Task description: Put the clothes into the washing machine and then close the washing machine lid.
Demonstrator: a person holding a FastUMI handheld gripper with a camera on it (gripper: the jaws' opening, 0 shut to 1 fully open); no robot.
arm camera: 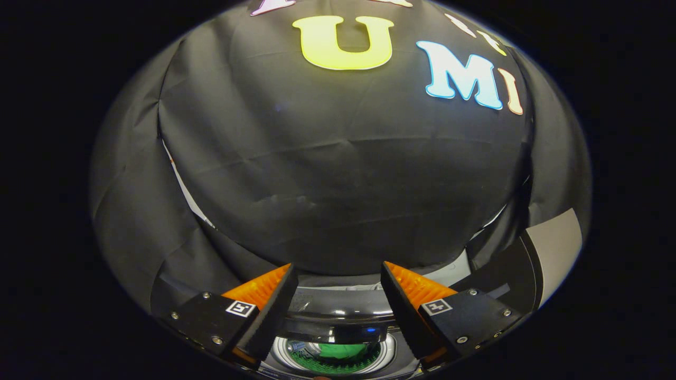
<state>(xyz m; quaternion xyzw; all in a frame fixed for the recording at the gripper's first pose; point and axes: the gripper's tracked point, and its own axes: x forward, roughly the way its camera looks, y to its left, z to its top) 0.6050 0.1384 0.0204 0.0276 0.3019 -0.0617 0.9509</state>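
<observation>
Jaws spread apart, empty, above the washing machine (338,311) rim; green clothes (338,352) lie inside.

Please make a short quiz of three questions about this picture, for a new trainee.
1. True or false: the gripper is open with nothing between its fingers.
2. What lies inside the drum? A) a green cloth B) a white plate C) a red shoe
3. Fill in: the washing machine sits ____ the fingers.

Key: 1 true. 2 A, the green cloth shows in the drum. 3 below, seen between them.
</observation>
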